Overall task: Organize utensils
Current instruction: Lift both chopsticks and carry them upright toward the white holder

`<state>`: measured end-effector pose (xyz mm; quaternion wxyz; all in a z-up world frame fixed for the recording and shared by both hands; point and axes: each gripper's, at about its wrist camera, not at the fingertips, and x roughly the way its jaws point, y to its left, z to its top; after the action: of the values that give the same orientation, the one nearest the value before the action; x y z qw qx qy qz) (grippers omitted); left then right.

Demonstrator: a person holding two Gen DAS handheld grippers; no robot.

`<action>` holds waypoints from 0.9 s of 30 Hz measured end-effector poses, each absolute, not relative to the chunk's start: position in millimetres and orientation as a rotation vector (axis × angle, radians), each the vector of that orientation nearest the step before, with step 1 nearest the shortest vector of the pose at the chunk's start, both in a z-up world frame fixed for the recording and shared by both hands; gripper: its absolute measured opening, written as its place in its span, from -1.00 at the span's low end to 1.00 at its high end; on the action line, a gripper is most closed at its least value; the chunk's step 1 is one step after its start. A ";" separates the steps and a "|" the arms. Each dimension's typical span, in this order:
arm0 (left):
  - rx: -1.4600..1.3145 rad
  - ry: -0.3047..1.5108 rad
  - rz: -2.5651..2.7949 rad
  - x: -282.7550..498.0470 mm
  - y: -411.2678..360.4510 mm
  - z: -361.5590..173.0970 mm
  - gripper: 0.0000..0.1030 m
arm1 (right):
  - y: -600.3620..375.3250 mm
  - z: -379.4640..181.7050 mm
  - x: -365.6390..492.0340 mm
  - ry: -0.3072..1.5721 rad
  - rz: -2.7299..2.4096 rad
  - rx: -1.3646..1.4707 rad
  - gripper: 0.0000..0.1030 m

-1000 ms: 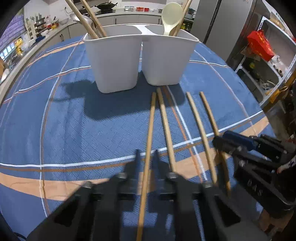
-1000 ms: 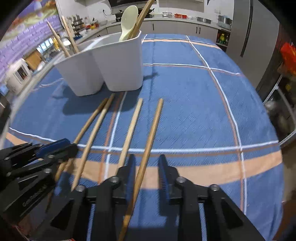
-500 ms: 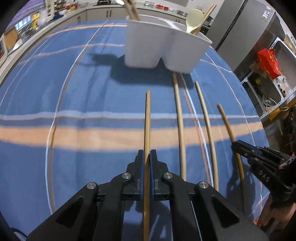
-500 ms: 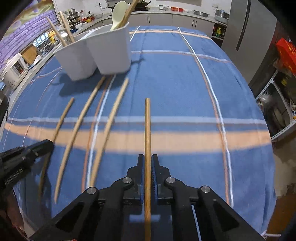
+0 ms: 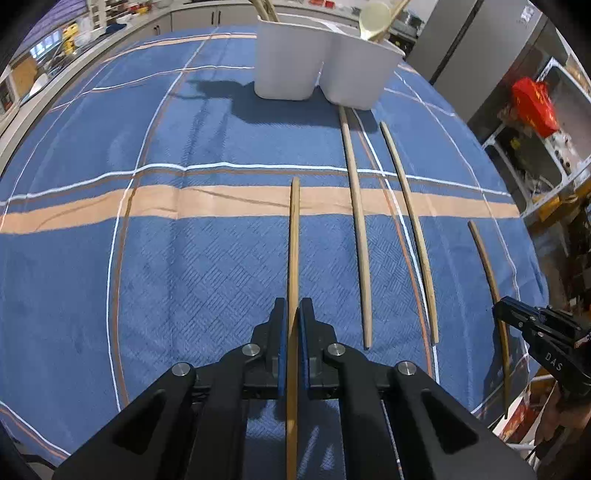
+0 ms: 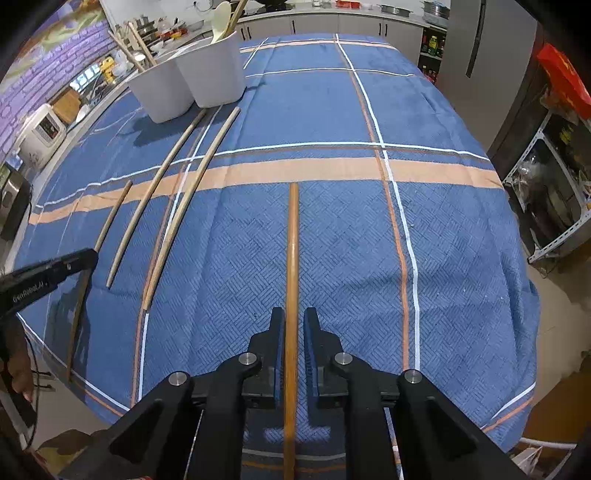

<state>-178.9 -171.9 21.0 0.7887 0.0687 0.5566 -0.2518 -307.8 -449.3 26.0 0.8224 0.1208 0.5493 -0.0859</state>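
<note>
Fingers on my left side, the left fingers, were pressed together on a wooden chopstick. They pinched it partway along, so it ran straight ahead of them over the blue checked tabletop and also back past the camera. My right fingers were opening, with a second chopstick between them. A narrow gap showed beside that stick on one side, so the pads were not plainly squeezing it. It pointed away from me toward the orange band of the cloth.

Two loose chopsticks lay flat on the tabletop between my two hands, side by side but not touching. The nearer one and the farther one both ran lengthwise toward the white holder, and their far tips ended just in front of its right compartment. That holder stood upright at the far end of the tabletop. It had two compartments joined side by side. A cream spoon stuck up from the right one, and wooden sticks leaned in the left one. In the left view my right fingers showed at the tabletop's right edge, well apart from the left ones.
</note>
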 end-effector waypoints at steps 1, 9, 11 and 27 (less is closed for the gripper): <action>0.161 1.206 -0.544 -177.5 -173.8 21.0 -0.89 | -449.5 25.9 -305.4 1.174 -0.183 0.248 -0.75; 0.251 1.253 -0.545 -159.0 -196.5 20.7 -0.88 | -451.0 24.1 -270.9 1.262 -0.188 0.151 -0.39; 0.263 1.254 -0.549 -155.6 -200.1 20.8 -0.88 | -451.4 23.8 -264.5 1.268 -0.188 0.137 -0.30; 0.287 1.167 -0.569 -154.0 -219.9 19.3 -0.89 | -457.5 26.0 -239.9 1.231 -0.192 0.177 -0.83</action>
<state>-154.0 -219.9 19.3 0.7871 0.1332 0.5413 -0.2642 -239.9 -457.5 26.0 0.8086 0.0826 0.5755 -0.0900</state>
